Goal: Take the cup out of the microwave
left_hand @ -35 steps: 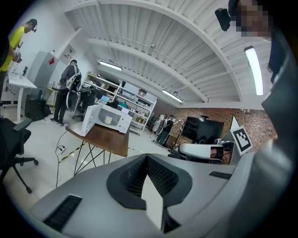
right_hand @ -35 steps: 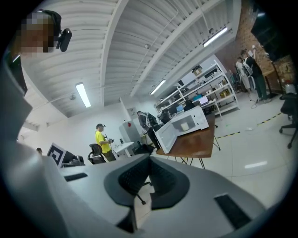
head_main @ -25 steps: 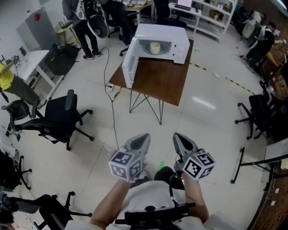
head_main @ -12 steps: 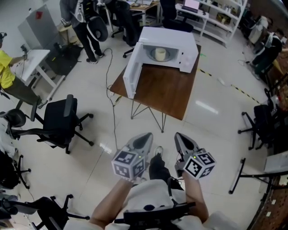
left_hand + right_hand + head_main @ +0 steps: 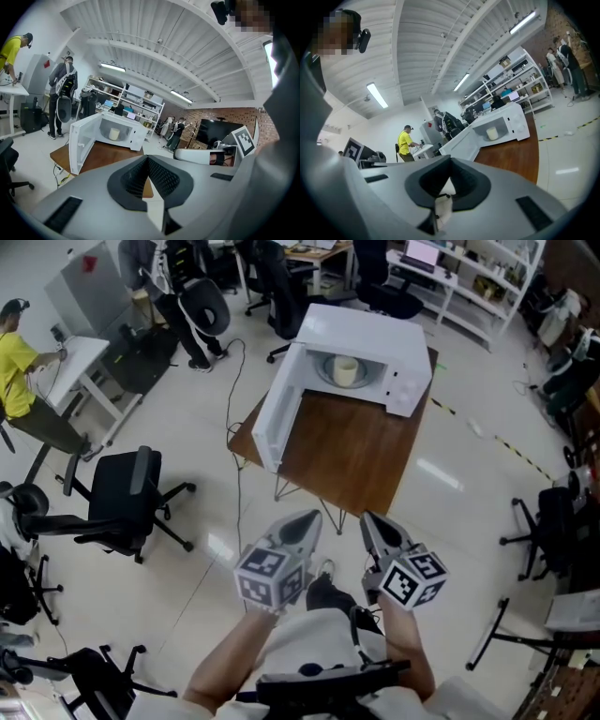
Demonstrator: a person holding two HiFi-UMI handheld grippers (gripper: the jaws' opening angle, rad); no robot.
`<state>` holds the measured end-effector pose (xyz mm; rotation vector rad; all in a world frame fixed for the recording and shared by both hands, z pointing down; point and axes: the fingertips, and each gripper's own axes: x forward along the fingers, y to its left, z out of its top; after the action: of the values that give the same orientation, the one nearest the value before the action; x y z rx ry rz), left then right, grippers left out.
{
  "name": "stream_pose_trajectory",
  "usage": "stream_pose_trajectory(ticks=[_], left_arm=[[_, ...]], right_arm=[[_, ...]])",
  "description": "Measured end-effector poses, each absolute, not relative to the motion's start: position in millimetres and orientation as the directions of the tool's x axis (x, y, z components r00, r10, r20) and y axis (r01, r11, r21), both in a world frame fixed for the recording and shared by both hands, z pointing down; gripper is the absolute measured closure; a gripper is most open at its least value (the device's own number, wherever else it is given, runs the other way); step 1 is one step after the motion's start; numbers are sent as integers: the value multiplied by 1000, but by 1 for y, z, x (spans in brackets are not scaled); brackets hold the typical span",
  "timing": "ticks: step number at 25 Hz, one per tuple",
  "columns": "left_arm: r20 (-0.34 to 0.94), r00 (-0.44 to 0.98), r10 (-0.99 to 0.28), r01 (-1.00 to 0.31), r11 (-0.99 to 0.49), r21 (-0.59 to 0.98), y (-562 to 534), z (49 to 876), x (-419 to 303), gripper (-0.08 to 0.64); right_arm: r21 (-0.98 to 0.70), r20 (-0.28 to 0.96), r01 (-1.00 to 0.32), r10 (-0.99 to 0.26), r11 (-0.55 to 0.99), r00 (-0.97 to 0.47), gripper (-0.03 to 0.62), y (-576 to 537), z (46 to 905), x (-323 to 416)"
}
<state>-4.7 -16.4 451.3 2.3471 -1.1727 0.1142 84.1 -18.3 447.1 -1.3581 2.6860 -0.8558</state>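
A pale cup (image 5: 346, 370) stands inside the white microwave (image 5: 370, 329), whose door (image 5: 275, 418) hangs wide open to the left. The microwave sits at the far end of a brown table (image 5: 352, 460). My left gripper (image 5: 307, 519) and right gripper (image 5: 371, 521) are side by side over the floor, well short of the table, both shut and empty. In the left gripper view the cup (image 5: 114, 134) shows far beyond the closed left gripper (image 5: 147, 159). In the right gripper view the cup (image 5: 492, 134) is just as distant past the right gripper (image 5: 450, 161).
A black office chair (image 5: 127, 493) stands on the floor to the left. A cable (image 5: 234, 442) runs down by the table's left corner. A person in yellow (image 5: 21, 371) works at a white desk far left. Shelves (image 5: 469, 282) and more chairs line the back.
The table and microwave have drawn closer and larger in the head view as I walk toward them. Both grippers stay shut, held side by side.
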Motion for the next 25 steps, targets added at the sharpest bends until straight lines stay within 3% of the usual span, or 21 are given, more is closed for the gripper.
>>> stream_pose_trajectory(ticks=[13,25], left_arm=[[294,602,-742,-786,-486,382,-130,450,40,568],[328,587,-740,-797,-456,397,-178,464,45,568]], right_arm=[[-452,190,-762,-785,463,-590,592,-136,444,139],[-455,210,-756,-769,470,-604,560,-193,463,137]])
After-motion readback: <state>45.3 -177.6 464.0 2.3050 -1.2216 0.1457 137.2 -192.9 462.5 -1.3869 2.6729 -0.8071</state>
